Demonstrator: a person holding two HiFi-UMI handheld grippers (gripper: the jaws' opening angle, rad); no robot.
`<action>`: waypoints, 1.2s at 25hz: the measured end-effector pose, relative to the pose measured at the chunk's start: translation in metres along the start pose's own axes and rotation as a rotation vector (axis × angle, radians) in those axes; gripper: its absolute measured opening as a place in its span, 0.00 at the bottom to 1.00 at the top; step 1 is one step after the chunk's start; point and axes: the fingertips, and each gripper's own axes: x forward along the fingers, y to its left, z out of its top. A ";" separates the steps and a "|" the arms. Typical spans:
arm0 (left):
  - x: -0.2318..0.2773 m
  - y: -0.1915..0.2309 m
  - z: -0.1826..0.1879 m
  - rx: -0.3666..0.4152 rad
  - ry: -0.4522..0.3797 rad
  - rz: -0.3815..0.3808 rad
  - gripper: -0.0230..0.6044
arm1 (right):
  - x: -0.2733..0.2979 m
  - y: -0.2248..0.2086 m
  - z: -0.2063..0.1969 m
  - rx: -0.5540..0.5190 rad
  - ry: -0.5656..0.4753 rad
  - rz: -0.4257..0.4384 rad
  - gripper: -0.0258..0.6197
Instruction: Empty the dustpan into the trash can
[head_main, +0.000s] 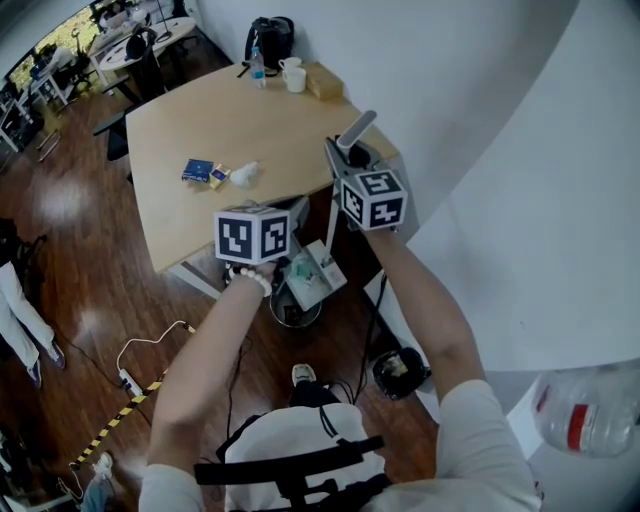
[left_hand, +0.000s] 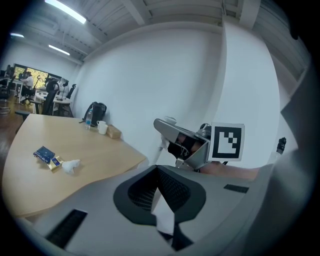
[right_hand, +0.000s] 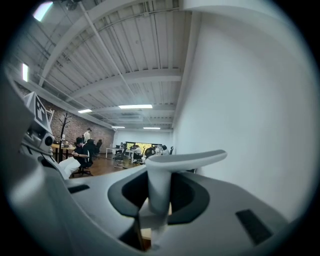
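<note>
The dustpan (head_main: 313, 277) hangs tilted, its light tray above the dark round trash can (head_main: 295, 312) by the table's edge. Its grey T-shaped handle (head_main: 357, 128) sticks up past my right gripper (head_main: 346, 152), which is shut on the handle's stem (right_hand: 159, 186). My left gripper (head_main: 289, 262) reaches the tray from the left. In the left gripper view a thin white edge of the dustpan (left_hand: 163, 216) is pinched between the jaws. That view also shows the right gripper (left_hand: 196, 146) with its marker cube. The tray's contents are too small to tell.
A wooden table (head_main: 190, 120) carries a blue packet (head_main: 197, 170), a crumpled tissue (head_main: 245, 174), cups (head_main: 293, 78) and a backpack (head_main: 270, 38). A white wall (head_main: 500, 150) rises at the right. A cable with a power strip (head_main: 130, 380) and a second dark bin (head_main: 400, 370) are on the floor.
</note>
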 end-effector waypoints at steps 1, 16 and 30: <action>0.000 0.000 -0.001 0.000 0.003 -0.001 0.02 | -0.001 -0.001 0.001 0.002 -0.005 -0.003 0.17; -0.008 -0.031 -0.036 -0.002 0.036 -0.060 0.02 | -0.072 0.041 -0.040 -0.083 0.056 0.102 0.17; -0.062 -0.070 -0.076 0.060 0.043 -0.087 0.02 | -0.138 0.103 -0.053 -0.159 0.094 0.092 0.17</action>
